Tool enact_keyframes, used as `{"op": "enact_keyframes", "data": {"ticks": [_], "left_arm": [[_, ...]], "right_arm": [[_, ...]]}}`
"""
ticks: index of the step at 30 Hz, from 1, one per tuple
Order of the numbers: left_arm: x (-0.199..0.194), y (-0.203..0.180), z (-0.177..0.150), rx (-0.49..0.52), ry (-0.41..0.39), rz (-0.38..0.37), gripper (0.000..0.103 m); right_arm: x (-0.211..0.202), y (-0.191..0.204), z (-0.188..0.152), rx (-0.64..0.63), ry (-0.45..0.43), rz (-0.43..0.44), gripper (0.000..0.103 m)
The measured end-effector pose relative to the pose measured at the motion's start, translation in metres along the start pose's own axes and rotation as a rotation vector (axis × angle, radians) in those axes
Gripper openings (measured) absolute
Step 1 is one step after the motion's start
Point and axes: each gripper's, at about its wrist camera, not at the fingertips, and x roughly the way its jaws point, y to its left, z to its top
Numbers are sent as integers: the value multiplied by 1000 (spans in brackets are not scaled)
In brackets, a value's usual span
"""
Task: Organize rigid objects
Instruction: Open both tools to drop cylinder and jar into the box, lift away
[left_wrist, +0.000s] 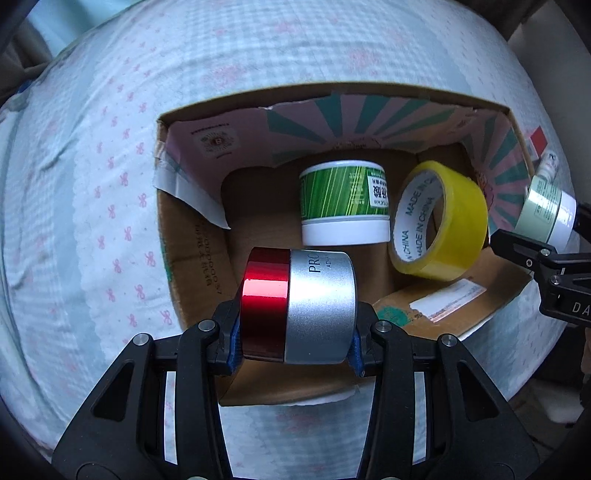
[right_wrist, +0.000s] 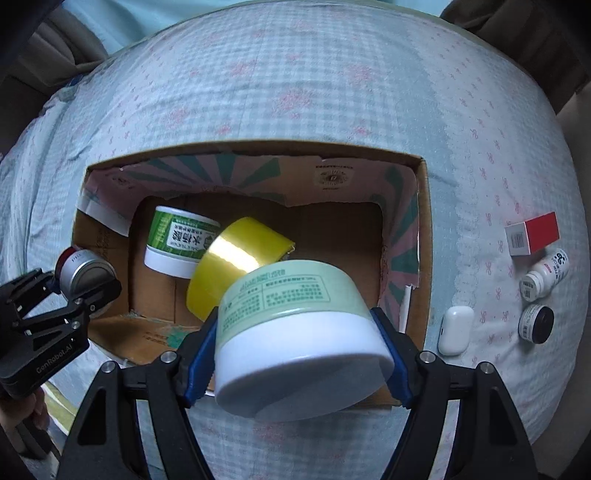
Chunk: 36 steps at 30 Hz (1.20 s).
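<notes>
An open cardboard box (left_wrist: 192, 288) (right_wrist: 424, 229) sits on the checked bedcover. Inside lie a green striped jar (left_wrist: 343, 203) (right_wrist: 177, 240) and a yellow tape roll (left_wrist: 443, 221) (right_wrist: 236, 266). My left gripper (left_wrist: 295, 339) is shut on a red and silver jar (left_wrist: 303, 306) held over the box's near left part; it also shows in the right wrist view (right_wrist: 83, 273). My right gripper (right_wrist: 299, 354) is shut on a pale green jar with a white lid (right_wrist: 295, 332), held over the box's near edge; the jar shows at the right in the left wrist view (left_wrist: 546, 210).
On the cover right of the box lie a red and white carton (right_wrist: 532, 234), a white bottle (right_wrist: 545, 275), a small black-lidded jar (right_wrist: 535, 325) and a white earbud case (right_wrist: 456, 330). The box's inner flaps are printed pink and green.
</notes>
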Motion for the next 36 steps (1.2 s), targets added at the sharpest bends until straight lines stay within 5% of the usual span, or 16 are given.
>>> {"op": "enact_keyframes", "data": {"ticks": [7,9,10,11,25,36], "left_arm": [[9,-14,7,150,17,29,40],[8,-20,7,209,15,23,57],[6,-22,5,228,9,16,96],[2,-22,4,238,-10,10,103],[-33,-3,-20,118,-78,-42,103],[-93,-3,-48,51,-180,-1,103]], "right_arm": [[15,-13,-2,25,11,63,72],[13,-14,-2,19,-15,69,84],[10,-14,-2,15,-30,76,100],[6,-14,-1,12,-49,84,103],[-17,-15,-7,-15,-117,53,103],[-67,-10,-28,-3,-187,-5,103]]}}
